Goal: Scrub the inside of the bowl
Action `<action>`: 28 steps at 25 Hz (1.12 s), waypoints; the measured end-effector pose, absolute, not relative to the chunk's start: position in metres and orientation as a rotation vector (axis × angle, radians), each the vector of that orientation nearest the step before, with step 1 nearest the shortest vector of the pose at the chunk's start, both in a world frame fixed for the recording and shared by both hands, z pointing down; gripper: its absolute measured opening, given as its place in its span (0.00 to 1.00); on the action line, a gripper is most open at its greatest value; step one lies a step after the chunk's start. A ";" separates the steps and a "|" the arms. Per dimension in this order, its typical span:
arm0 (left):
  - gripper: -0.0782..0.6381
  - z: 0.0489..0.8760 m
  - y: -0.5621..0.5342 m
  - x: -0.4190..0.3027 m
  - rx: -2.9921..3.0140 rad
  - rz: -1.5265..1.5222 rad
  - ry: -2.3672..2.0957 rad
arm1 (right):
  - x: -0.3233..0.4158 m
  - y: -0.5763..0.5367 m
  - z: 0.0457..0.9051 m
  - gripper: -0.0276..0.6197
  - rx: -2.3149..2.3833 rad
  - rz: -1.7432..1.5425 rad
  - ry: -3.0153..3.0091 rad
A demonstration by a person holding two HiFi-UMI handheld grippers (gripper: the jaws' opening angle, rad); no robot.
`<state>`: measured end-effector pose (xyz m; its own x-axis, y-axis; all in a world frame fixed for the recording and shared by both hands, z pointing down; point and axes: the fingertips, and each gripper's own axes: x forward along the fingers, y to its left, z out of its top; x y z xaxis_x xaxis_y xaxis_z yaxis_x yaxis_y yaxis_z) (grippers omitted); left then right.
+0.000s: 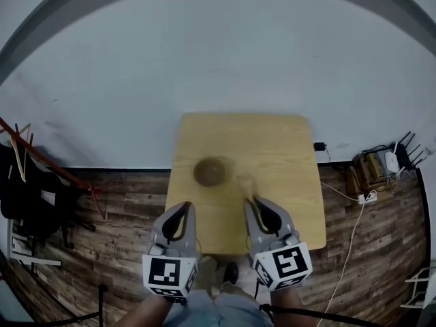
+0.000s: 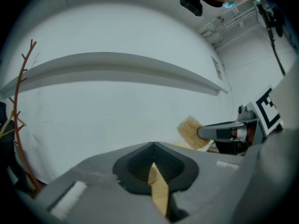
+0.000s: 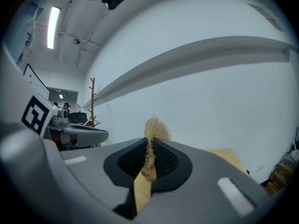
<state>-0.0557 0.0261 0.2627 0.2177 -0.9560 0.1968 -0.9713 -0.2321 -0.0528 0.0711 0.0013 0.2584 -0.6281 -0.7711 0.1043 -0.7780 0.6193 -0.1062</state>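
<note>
A small brown bowl (image 1: pixel 210 172) sits near the middle of the light wooden table (image 1: pixel 272 148). My right gripper (image 1: pixel 253 201) is shut on a tan fibrous scrubber (image 1: pixel 243 181), held just right of the bowl and apart from it. In the right gripper view the scrubber (image 3: pixel 156 127) sticks up from between the closed jaws (image 3: pixel 150 143). My left gripper (image 1: pixel 185 207) hovers at the table's near edge, below the bowl. Its jaws (image 2: pixel 153 144) are closed with nothing between them. The left gripper view also catches the scrubber (image 2: pixel 190 131). Neither gripper view shows the bowl.
A reddish coat rack (image 1: pixel 41 159) with dark clothes (image 1: pixel 27 193) stands on the wooden floor to the left. Right of the table lie a power strip (image 1: pixel 364 197), cables and a white router (image 1: pixel 394 161). A white wall rises behind the table.
</note>
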 end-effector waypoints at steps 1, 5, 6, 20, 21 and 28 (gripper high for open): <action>0.14 0.264 0.023 -0.061 2.378 0.277 -1.899 | 0.066 -0.002 0.257 0.09 1.320 0.207 -2.784; 0.14 0.273 0.003 -0.078 2.337 0.257 -1.904 | 0.047 -0.019 0.254 0.09 1.283 0.185 -2.784; 0.14 0.275 -0.005 -0.082 2.325 0.259 -1.898 | 0.043 -0.026 0.253 0.09 1.278 0.186 -2.784; 0.14 0.343 -0.081 -0.134 2.224 0.283 -1.690 | -0.031 -0.092 0.310 0.09 1.193 0.312 -2.679; 0.14 0.351 -0.085 -0.137 2.213 0.283 -1.668 | -0.035 -0.094 0.318 0.09 1.186 0.331 -2.662; 0.20 0.401 -0.111 -0.136 2.133 0.241 -1.505 | -0.039 -0.099 0.361 0.09 1.192 0.461 -2.571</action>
<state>-0.1361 -0.1112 0.4007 0.3690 -0.8267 0.4248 -0.9180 -0.2524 0.3060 -0.0393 -0.0994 0.3608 -0.6254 -0.6870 0.3700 -0.7728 0.6110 -0.1717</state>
